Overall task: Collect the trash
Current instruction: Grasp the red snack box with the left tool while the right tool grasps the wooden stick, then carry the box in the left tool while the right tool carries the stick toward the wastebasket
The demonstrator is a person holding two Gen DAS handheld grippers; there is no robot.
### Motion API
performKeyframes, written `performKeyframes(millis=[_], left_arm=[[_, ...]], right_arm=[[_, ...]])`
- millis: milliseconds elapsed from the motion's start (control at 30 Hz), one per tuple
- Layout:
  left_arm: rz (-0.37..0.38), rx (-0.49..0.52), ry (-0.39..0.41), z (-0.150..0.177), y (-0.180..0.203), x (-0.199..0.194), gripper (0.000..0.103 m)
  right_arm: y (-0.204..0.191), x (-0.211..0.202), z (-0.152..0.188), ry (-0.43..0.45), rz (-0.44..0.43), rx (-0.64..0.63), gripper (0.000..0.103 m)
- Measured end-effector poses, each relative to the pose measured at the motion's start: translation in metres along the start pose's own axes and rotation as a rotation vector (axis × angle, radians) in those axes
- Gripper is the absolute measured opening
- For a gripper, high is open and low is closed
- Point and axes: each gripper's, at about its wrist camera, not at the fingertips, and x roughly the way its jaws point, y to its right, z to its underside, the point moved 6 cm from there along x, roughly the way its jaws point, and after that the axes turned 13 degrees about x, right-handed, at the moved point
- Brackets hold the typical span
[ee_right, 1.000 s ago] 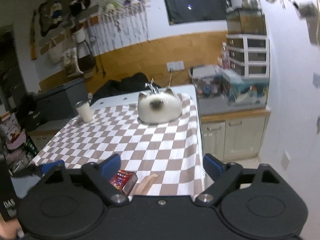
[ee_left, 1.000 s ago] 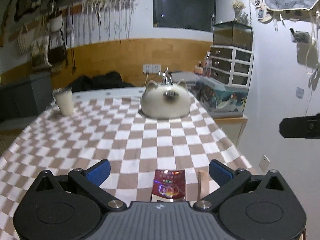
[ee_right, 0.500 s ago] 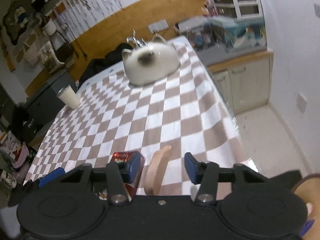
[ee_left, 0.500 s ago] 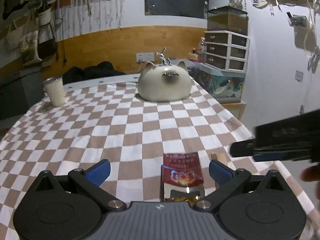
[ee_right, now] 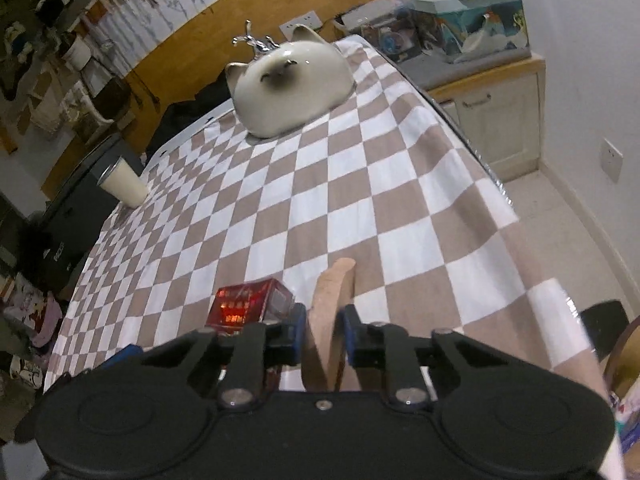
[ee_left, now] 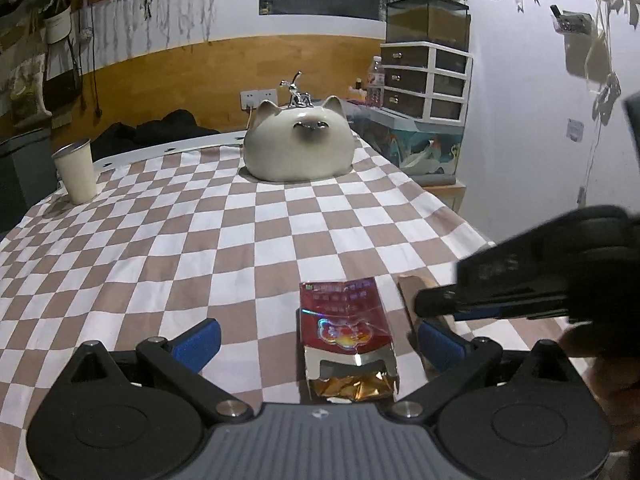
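Observation:
A red cigarette packet (ee_left: 346, 320) with torn gold foil lies on the checked tablecloth (ee_left: 240, 248), between the wide-apart fingers of my open left gripper (ee_left: 320, 340); the pads do not touch it. Just right of it lies a tan wooden stick (ee_left: 410, 294). In the right wrist view the stick (ee_right: 336, 280) runs forward between the blue pads of my right gripper (ee_right: 323, 316), whose jaws are closing and press on both of its sides. The red packet (ee_right: 248, 304) sits just left of that gripper. In the left wrist view the right gripper (ee_left: 496, 300) reaches in from the right.
A cream cat-shaped ceramic piece (ee_left: 300, 148) stands at the far end of the table, with a pale cup (ee_left: 76, 176) at the far left. The table's right edge (ee_right: 492, 176) drops to the floor beside a low cabinet (ee_right: 496, 120). Drawers (ee_left: 424, 80) stand beyond.
My right gripper came down towards the table and its jaws narrowed from wide apart onto the stick. The left gripper sank a little, so the packet now lies closer between its fingers.

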Motion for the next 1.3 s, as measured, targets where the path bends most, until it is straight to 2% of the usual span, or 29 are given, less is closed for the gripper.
performKeyframes(millis=[200, 467, 633, 733, 800, 833, 933, 1300], left_arm=[[-0.028, -0.001, -0.002, -0.001, 0.007, 0.01, 0.1], [-0.052, -0.026, -0.034, 0.003, 0.012, 0.028, 0.089], [-0.063, -0.066, -0.034, 0.004, 0.01, 0.034, 0.08], [-0.059, -0.063, -0.049, 0.006, 0.012, 0.039, 0.073], [-0.06, -0.055, -0.046, 0.006, 0.013, 0.038, 0.064], [-0.06, -0.058, -0.043, 0.005, 0.013, 0.036, 0.054], [-0.075, -0.066, -0.043, 0.006, 0.012, 0.034, 0.053], [-0.079, -0.102, -0.064, 0.022, 0.023, -0.002, 0.053]], right_arm=[[0.008, -0.026, 0.002, -0.006, -0.018, -0.102, 0.014], [0.021, -0.062, 0.023, -0.044, -0.043, -0.251, 0.014], [0.029, -0.08, 0.042, -0.055, -0.025, -0.356, 0.015], [0.03, -0.079, 0.054, -0.063, -0.008, -0.409, 0.016], [0.029, -0.077, 0.061, -0.059, 0.012, -0.45, 0.018], [0.029, -0.075, 0.064, -0.056, 0.02, -0.468, 0.018], [0.03, -0.072, 0.067, -0.047, 0.032, -0.484, 0.017], [0.034, -0.085, 0.059, 0.014, -0.016, -0.467, 0.015]])
